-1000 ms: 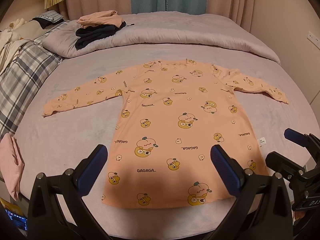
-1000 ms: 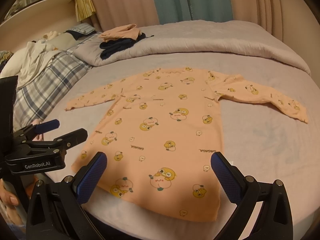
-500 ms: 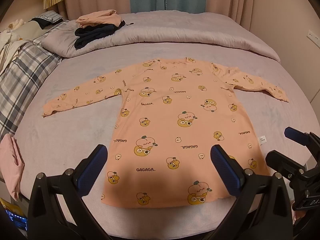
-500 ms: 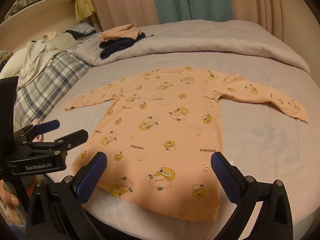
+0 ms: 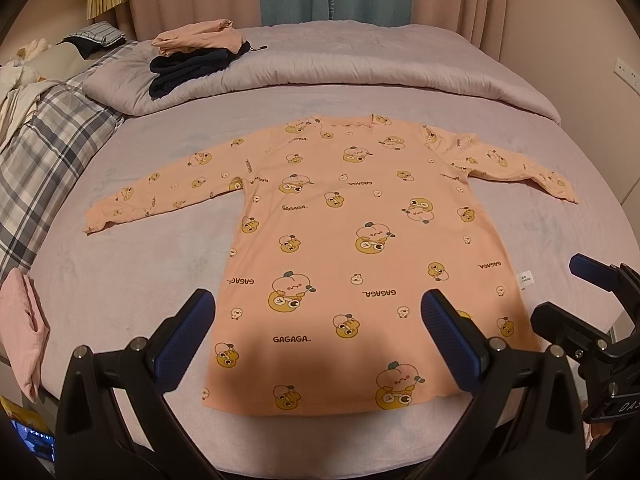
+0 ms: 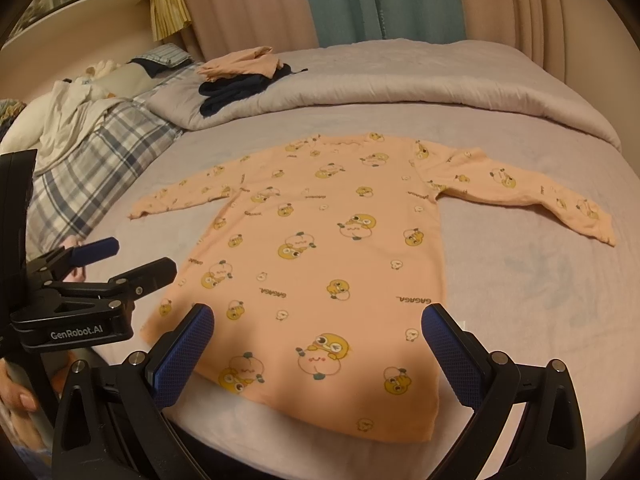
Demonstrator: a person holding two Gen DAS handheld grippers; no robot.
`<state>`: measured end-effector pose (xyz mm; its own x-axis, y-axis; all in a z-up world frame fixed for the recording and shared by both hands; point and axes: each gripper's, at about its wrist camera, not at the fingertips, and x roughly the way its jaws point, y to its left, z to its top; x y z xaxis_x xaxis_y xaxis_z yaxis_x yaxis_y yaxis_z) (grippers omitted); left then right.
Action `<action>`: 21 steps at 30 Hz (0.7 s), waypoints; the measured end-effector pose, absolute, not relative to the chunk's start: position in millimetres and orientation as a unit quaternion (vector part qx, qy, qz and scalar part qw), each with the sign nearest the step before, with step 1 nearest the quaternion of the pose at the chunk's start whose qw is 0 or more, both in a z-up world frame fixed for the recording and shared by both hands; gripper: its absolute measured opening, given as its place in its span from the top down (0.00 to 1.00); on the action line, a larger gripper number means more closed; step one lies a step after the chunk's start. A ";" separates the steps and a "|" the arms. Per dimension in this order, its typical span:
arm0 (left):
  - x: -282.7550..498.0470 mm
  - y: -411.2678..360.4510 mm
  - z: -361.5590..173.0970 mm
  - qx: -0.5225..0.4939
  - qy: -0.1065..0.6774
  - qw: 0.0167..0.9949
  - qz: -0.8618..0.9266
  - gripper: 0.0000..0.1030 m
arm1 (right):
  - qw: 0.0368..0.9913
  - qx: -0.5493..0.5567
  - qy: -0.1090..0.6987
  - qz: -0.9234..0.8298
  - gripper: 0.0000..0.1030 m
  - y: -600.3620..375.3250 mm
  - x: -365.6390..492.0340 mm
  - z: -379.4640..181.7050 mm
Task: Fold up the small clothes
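Peach-orange long-sleeved child's shirt printed with yellow cartoon ducks [image 5: 360,240] lies spread flat, sleeves out, on the lilac bed [image 5: 140,264], its hem nearest the bed's front edge and its neckline pointing away toward the rolled grey quilt [image 5: 360,72]; its long axis therefore runs straight ahead from both tools, front edge to far side. Going from the left, the shirt's left sleeve [image 5: 168,192] reaches toward the bed's left edge, where a plaid blanket [image 5: 44,160] lies, and its cuff rests well apart from either tool. The left hand-held gripper [image 5: 316,340] hangs over the hem's left half, released, its blue-padded jaws spread wide with nothing between them and no contact with the cloth that I can see. The right hand-held gripper [image 6: 316,344] hangs just beside it over the hem's right half, likewise released and wide, holding nothing. The right sleeve [image 6: 520,196] stretches toward the bed's right edge. I judge no fold is made yet. The left tool is nearer the left sleeve and left hem corner, the right tool nearer the right; whichever side is folded first, the reach is forward and outward along the shirt's length. A folded pile of peach and navy clothes [image 5: 196,56] sits on the quilt at the far left.
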<state>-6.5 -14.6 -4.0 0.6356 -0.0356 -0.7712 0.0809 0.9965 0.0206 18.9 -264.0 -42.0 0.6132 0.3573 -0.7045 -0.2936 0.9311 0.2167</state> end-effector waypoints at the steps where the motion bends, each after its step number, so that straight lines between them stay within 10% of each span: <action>1: -6.4 -14.7 -4.0 0.027 0.426 0.904 -0.032 0.00 | 0.897 0.040 0.401 0.181 0.00 -263.9 18.9 -41.9; 21: -3.8 -14.9 -6.2 0.035 0.428 0.903 -0.033 0.00 | 0.896 0.044 0.405 0.178 0.00 -267.1 18.5 -46.4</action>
<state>-3.8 -14.9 -6.2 0.6318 -0.0308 -0.7745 0.0901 0.9954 0.0339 18.5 -267.1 -46.4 0.6093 0.3541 -0.7095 -0.2830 0.9329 0.2226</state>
